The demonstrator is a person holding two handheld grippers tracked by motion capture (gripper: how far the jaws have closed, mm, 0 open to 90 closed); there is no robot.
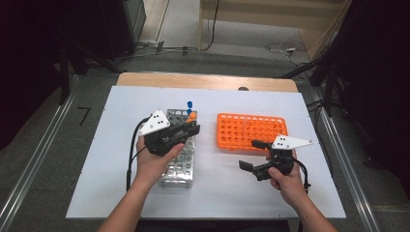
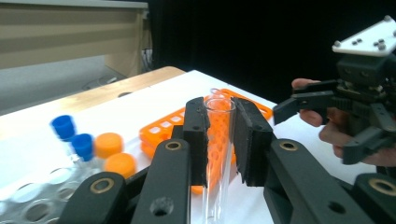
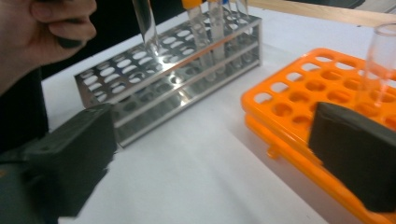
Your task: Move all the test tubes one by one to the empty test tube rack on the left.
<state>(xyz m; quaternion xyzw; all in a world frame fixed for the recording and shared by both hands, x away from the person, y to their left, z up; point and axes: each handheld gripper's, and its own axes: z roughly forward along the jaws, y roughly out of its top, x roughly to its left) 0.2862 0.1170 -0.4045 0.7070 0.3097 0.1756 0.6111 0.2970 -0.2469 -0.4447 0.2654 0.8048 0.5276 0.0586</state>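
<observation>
My left gripper (image 1: 193, 129) hovers over the far end of a steel tube rack (image 1: 180, 164). In the left gripper view it (image 2: 219, 112) is shut on a clear, uncapped glass tube (image 2: 218, 154) held upright between the pads. Tubes with blue caps (image 2: 63, 127) and orange caps (image 2: 108, 143) stand at the rack's far end. My right gripper (image 1: 250, 154) sits just in front of the orange rack (image 1: 251, 130), with its jaws wide open and nothing between them (image 3: 210, 140). One clear tube (image 3: 380, 60) stands in the orange rack (image 3: 299, 107).
Both racks rest on a white table top (image 1: 217, 193) with a wooden edge (image 1: 208, 81) at the far side. The steel rack (image 3: 187, 70) has many vacant holes. Bare table lies between the two racks and along the front.
</observation>
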